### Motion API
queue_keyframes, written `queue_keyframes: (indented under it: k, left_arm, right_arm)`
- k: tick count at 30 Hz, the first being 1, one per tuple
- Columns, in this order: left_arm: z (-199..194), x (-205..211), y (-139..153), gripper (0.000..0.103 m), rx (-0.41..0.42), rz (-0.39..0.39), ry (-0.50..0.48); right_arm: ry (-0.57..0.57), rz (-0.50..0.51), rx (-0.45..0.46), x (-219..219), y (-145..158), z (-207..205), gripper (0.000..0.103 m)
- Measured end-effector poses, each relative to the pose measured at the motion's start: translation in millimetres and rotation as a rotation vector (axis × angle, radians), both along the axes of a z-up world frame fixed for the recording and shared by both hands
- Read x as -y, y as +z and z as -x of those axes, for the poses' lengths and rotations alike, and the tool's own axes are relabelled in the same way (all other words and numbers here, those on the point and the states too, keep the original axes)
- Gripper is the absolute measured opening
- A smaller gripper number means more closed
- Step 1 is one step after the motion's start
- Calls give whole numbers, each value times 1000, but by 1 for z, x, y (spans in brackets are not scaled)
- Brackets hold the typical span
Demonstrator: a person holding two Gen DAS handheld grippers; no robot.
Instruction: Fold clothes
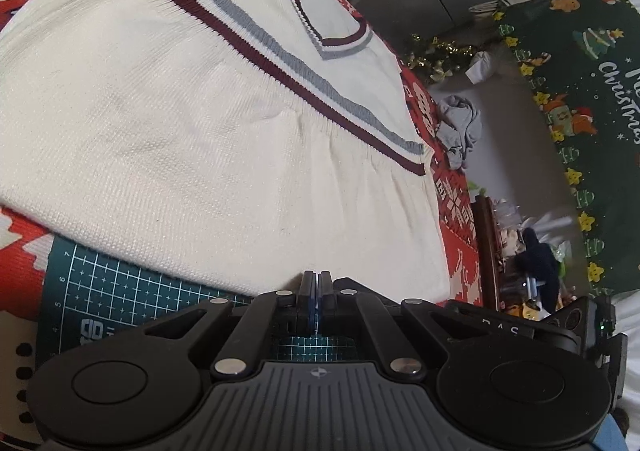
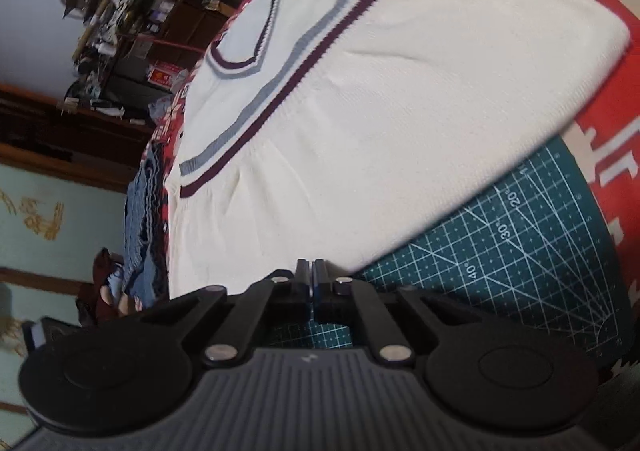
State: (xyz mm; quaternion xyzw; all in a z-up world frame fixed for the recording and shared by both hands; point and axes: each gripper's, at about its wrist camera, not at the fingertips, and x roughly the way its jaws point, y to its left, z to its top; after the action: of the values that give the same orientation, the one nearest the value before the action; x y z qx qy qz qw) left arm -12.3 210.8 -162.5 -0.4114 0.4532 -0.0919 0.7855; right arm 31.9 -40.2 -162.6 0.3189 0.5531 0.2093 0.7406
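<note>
Cream sweater [image 1: 208, 123], maroon/grey stripes, folded, flat on red patterned cloth [image 1: 24, 247]; near edge overlaps green cutting mat [image 1: 120, 287].
L gripper [image 1: 317, 283]: jaws closed, empty, at sweater's near edge.
R gripper [image 2: 312, 275]: same, closed, nothing held.
Surroundings: grey garment [image 1: 460, 123] on floor, green Christmas banner [image 1: 580, 111], cluttered shelves [image 2: 120, 11].

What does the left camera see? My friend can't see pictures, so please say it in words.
A white sweater with maroon and grey stripes lies partly folded on a red patterned cloth, its near edge over a green cutting mat. The left gripper sits shut at that edge; whether it pinches cloth is hidden. A grey garment lies beyond.
</note>
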Motion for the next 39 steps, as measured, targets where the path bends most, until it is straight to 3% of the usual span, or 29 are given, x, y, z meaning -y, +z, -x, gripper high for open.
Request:
queue_keyframes:
  k: [4,10,16,22,27,34,39]
  left_arm:
    - [5,-12,2,0,-11,-12,63]
    - [23,-43,0,0,-56,58,243]
    - [43,-71,10,0,-86,46,395]
    - [38,-80,22,1,-133,-73,416]
    - [30,-88,33,2,-207,-201,381]
    - [28,-107,50,2,-289,-356,353]
    - [27,-124,65,2,-298,-388,351]
  right_arm:
    - [-51,49,12,7,4,0,0]
    - [-257,40,-40,50,7,-1,3]
    - [-423,126,-34,82,16,-5,3]
    - [-528,194,-38,106,20,-14,5]
    - [-596,211,-62,133,21,-28,6]
    - [-525,240,-57,145,27,-46,6]
    - [-446,286,-9,152,43,-51,7]
